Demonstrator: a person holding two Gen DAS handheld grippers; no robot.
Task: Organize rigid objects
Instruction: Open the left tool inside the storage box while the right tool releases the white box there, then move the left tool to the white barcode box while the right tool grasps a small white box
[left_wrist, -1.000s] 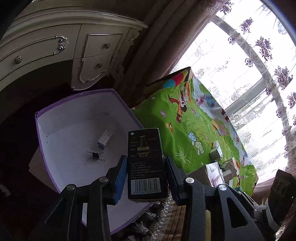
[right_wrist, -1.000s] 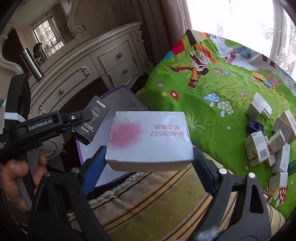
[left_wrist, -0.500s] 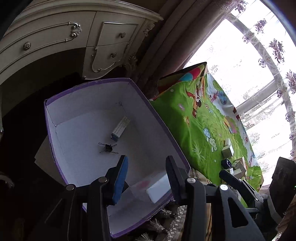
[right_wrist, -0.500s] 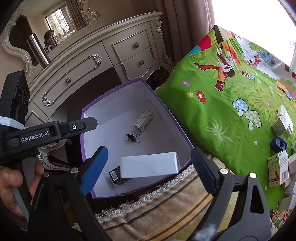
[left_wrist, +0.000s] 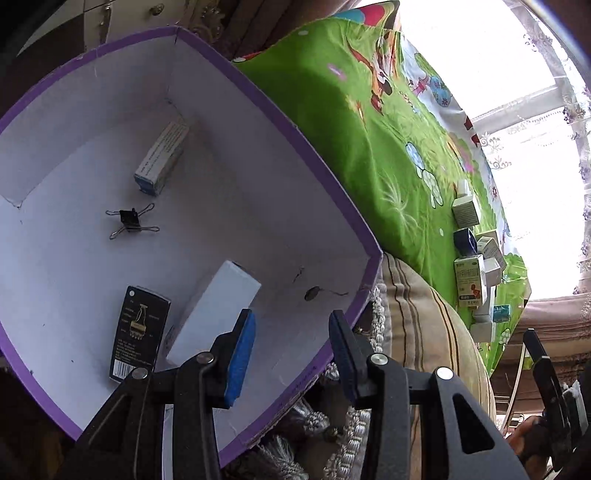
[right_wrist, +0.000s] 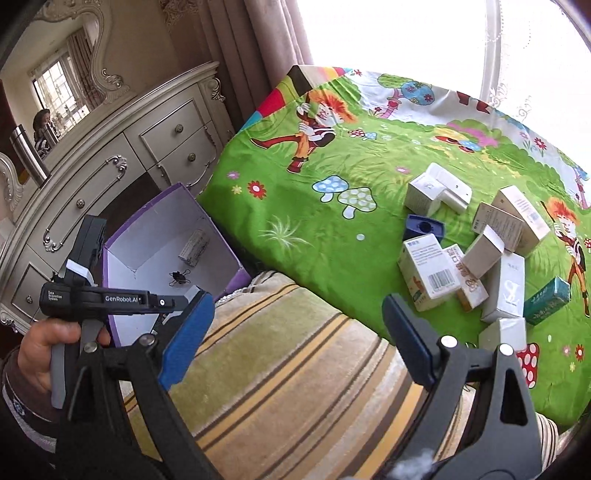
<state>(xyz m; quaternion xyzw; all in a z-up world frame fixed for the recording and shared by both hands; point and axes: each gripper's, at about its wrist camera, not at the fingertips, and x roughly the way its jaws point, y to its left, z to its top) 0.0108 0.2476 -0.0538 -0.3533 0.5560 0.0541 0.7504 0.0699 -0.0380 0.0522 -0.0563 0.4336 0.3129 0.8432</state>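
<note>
Both tongs empty. Left tongs stand narrowly parted over the near rim of the purple box, pinching nothing. Right tongs spread wide, aimed at the carton pile on the green bedsheet. Already in the box: black carton, white carton, small carton, binder clip.

Risk: cartons lean on each other; pulling 1 may topple its neighbours.
</note>
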